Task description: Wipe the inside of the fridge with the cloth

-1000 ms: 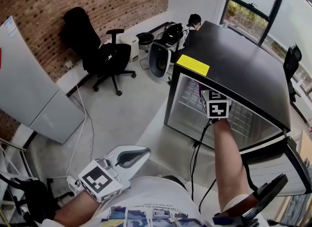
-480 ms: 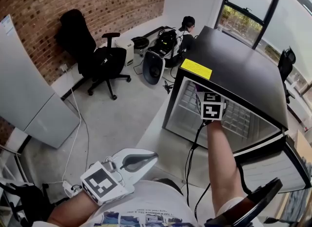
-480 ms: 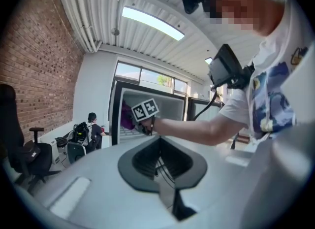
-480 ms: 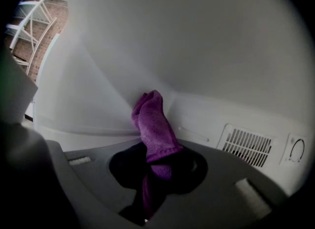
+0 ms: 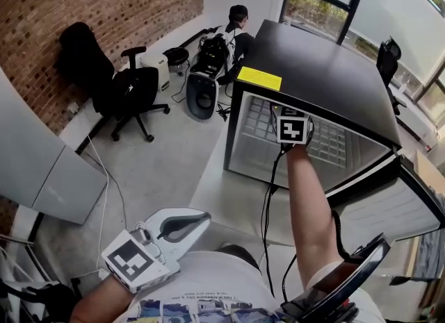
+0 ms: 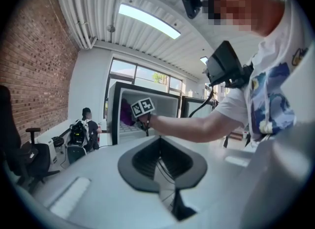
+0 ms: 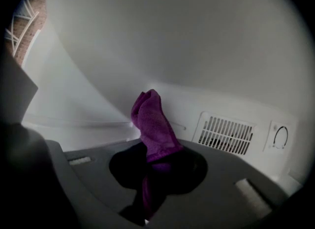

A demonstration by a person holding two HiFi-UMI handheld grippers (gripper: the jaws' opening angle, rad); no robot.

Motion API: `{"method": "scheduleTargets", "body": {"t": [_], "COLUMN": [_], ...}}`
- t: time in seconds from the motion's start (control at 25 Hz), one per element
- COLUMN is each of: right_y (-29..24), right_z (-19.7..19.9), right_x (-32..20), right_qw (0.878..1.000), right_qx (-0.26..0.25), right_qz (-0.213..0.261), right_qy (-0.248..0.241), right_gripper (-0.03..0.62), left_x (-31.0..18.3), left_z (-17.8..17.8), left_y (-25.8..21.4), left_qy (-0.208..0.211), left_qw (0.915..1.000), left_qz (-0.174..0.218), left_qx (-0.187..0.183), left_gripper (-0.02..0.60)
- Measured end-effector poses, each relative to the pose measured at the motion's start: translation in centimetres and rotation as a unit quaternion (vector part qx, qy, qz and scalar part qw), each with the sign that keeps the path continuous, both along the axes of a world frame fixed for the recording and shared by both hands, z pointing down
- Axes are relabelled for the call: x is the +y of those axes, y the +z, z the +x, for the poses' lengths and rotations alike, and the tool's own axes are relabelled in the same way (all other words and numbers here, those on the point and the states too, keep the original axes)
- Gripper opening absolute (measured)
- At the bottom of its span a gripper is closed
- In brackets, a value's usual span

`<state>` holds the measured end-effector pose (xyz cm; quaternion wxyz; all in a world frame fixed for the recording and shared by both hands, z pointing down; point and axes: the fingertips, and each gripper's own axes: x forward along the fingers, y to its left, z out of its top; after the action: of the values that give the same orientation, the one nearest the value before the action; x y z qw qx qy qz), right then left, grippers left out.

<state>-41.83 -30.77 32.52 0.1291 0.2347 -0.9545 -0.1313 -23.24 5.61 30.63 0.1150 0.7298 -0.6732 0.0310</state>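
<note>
**Inside now: cloth up against the fridge's back wall**

Here, in the head view, the fridge [image 5: 327, 71] stands with its door [image 5: 389, 210] swung wide at the right edge, which gives my arm room. My right gripper [image 5: 288, 126] is in through the opening near its upper left corner, above the wire shelf [image 5: 334, 148], with only its marker cube showing. My left gripper [image 5: 182, 223] hangs low by my waist, well apart from the fridge. I judge it is parked there because this job needs one arm.

From the left gripper view, my left gripper [image 6: 162, 166] has its fingers pressed together on nothing. Beyond it, the right gripper [image 6: 140, 112] sits at the fridge [image 6: 165, 107] mouth, with the purple cloth [image 6: 126, 114] just inside the left edge.

In the right gripper view, my right gripper [image 7: 155, 166] pinches the cloth [image 7: 152, 124] by its lower end. The free end stands out ahead of the fingers, so the fabric, not the plastic, meets the white liner. It points at the back wall, left of the vent grille [image 7: 224, 134] and the dial [image 7: 280, 137]. Whether it touches the wall yet I cannot tell.
</note>
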Motion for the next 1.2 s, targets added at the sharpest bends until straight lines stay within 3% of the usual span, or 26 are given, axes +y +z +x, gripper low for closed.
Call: {"method": "scheduleTargets", "body": {"t": [0.28,0.72,0.84,1.2], "right_y": [0.1,-0.1,-0.1,-1.1], "right_z": [3.2,8.2,9.7,15.1], "right_x": [-2.6,-5.9,-7.0,-9.7], "right_qw": [0.998,0.993,0.990,0.976], "right_qx": [0.000,0.010,0.009,0.004], "right_qz": [-0.014,0.001,-0.005,-0.006], "right_qy": [0.056,0.116,0.144,0.217], "right_gripper": [0.052,0.052,0.052,0.052], "left_x": [1.4,2.2,2.4,1.4], "left_z": [-0.4,-0.5,-0.9,0.2], "left_y": [-0.2,0.8,1.1,0.9], "left_qy": [0.016,0.041,0.048,0.068], "left_qw": [0.9998,0.9991,0.9988,0.9976], "left_qz": [0.001,-0.009,-0.012,-0.008], "left_qx": [0.007,0.009,-0.002,0.012], "left_gripper": [0.006,0.006,0.006,0.006]}}
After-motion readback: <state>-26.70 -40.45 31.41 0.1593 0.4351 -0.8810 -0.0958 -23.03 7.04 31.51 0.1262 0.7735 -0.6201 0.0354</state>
